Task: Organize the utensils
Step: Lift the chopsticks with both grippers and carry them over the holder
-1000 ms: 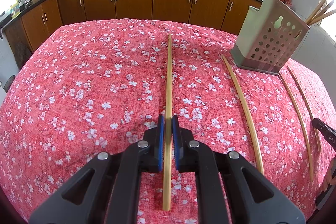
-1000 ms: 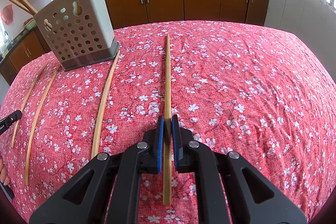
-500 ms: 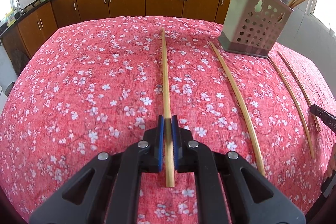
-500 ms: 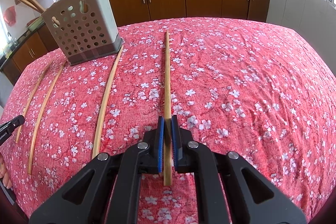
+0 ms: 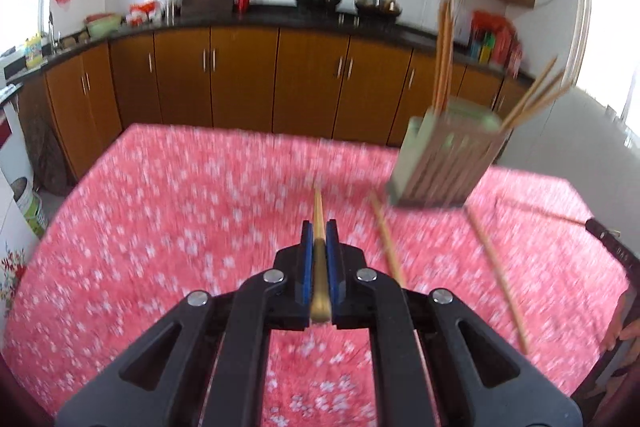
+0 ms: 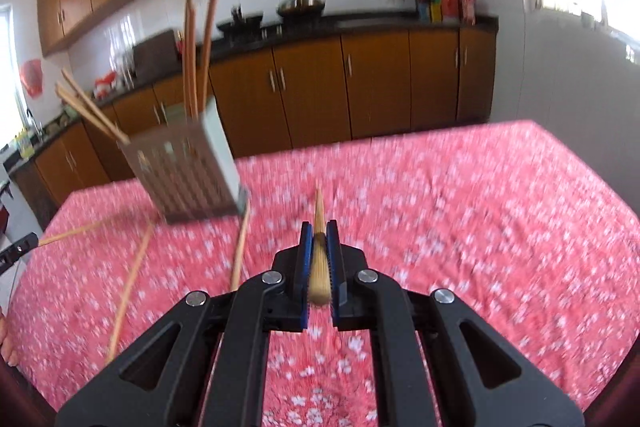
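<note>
My left gripper is shut on a bamboo chopstick and holds it lifted, pointing forward over the red floral tablecloth. My right gripper is shut on another bamboo chopstick, also lifted. The grey perforated utensil holder stands to the right in the left wrist view and to the left in the right wrist view, with several chopsticks standing in it. Loose chopsticks lie on the cloth beside it. Both views are motion-blurred.
More chopsticks lie near the holder. The other gripper's tip shows at the edge of each view. Brown kitchen cabinets and a counter with pans stand beyond the table.
Both grippers have lifted and tilted up with their chopsticks off the cloth. The views now look higher toward the cabinets, and the holder appears farther away.
</note>
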`<action>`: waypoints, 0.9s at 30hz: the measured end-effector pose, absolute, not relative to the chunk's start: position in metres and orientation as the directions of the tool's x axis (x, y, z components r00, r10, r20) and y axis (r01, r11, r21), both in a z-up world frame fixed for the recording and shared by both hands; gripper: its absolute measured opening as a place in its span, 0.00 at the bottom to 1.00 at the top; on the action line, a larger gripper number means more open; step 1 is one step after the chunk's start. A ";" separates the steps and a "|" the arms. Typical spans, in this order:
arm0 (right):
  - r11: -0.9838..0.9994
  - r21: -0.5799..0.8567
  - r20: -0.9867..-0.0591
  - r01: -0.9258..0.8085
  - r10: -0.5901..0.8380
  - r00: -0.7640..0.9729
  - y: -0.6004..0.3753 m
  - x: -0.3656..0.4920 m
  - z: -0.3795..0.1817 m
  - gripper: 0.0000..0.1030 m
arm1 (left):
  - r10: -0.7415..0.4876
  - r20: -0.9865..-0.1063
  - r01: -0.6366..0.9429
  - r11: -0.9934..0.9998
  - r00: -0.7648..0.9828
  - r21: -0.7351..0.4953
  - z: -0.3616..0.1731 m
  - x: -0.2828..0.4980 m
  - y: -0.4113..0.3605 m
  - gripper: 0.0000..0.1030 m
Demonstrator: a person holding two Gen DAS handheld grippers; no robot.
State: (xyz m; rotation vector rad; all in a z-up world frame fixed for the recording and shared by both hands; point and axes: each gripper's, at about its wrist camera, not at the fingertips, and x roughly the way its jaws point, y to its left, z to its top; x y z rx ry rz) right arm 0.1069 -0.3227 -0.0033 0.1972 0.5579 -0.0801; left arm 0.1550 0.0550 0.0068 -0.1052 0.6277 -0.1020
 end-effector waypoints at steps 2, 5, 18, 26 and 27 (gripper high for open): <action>0.977 0.171 -0.512 0.128 -0.023 0.859 -0.326 0.108 0.004 0.08 | -0.129 -0.538 0.061 0.988 0.833 -0.141 0.025 0.152 0.055 0.07; 0.975 0.177 -0.498 0.133 -0.028 0.867 -0.329 0.107 0.010 0.08 | -0.132 -0.505 0.060 0.986 0.853 -0.157 0.040 0.154 0.056 0.07; 0.974 0.214 -0.398 0.077 0.015 0.917 -0.324 0.114 0.054 0.08 | -0.166 -0.443 0.121 0.984 0.881 -0.128 0.082 0.162 0.037 0.07; 0.968 0.247 -0.275 -0.044 0.113 0.955 -0.301 0.115 0.107 0.08 | -0.250 -0.334 0.215 0.967 0.909 -0.136 0.130 0.161 0.008 0.07; 0.966 0.249 -0.252 -0.062 0.127 0.959 -0.296 0.116 0.114 0.08 | -0.256 -0.321 0.221 0.965 0.912 -0.140 0.134 0.163 0.004 0.07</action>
